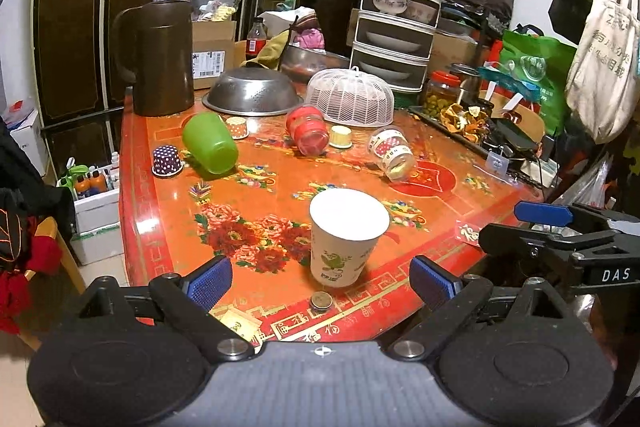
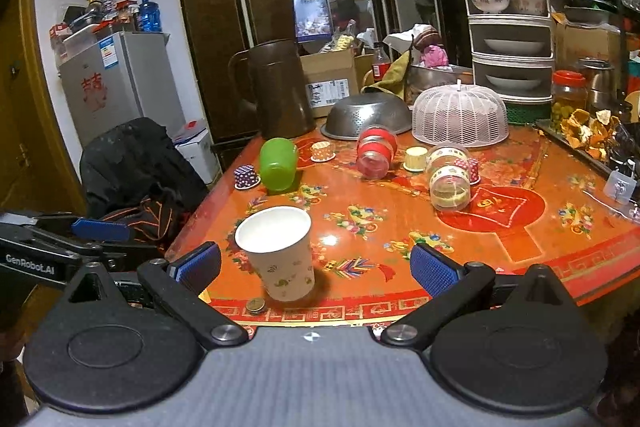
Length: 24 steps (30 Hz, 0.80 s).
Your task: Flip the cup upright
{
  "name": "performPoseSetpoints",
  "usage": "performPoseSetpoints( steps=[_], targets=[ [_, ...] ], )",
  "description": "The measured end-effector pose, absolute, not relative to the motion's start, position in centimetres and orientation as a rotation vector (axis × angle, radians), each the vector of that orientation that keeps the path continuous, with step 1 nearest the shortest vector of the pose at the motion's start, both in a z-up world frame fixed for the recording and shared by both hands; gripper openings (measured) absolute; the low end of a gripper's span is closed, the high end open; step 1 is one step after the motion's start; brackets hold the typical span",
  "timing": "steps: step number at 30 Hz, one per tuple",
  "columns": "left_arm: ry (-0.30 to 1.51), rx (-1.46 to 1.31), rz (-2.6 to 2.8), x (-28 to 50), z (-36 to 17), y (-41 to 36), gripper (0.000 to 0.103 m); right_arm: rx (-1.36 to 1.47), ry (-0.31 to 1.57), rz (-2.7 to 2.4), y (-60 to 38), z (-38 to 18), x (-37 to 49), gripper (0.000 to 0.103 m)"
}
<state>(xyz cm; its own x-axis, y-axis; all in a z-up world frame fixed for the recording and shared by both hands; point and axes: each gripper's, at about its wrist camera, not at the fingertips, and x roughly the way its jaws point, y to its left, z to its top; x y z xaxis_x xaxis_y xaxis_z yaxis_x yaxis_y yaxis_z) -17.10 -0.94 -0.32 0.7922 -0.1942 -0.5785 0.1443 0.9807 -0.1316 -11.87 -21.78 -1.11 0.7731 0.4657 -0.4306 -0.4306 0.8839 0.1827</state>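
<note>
Wide-spread blue pads of the left gripper [image 1: 321, 282] and right gripper [image 2: 316, 265] frame an upright paper cup [image 1: 345, 235] standing untouched near the red floral table's [image 1: 436, 203] near edge, beside a coin [image 1: 321, 300].

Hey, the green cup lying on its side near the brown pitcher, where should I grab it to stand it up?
Grip the green cup across its round body, near the middle, coming down from above with the left tool, which looks nearer. It lies tipped on the table, mouth facing away, so the curved sides are exposed and the rim is hard to reach.
</note>
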Motion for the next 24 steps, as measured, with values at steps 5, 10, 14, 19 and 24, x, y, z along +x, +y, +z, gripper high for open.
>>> performPoseSetpoints(
  steps=[5, 10, 14, 19, 24],
  targets=[
    [0.629, -0.07, -0.168, -17.09, -0.29, -1.09, 0.097, 0.066, 0.488, 0.504, -21.45, -1.1, -11.92, 0.102],
    [0.636, -0.067, -0.149, -16.92, -0.44, -1.2, 0.097, 0.074, 0.492, 0.506, -21.49, -1.21, -11.85, 0.102],
    [0.639, -0.064, -0.145, -16.92, -0.53, -1.29, 0.097, 0.085, 0.49, 0.508, -21.64, -1.24, -11.8, 0.102],
    [0.638, -0.064, -0.138, -16.96, -0.64, -1.24, 0.097, 0.088, 0.494, 0.512, -21.61, -1.32, -11.8, 0.102],
    [0.641, -0.067, -0.135, -16.95, -0.74, -1.22, 0.097, 0.09, 0.494, 0.519, -21.45, -1.31, -11.83, 0.102]
  ],
)
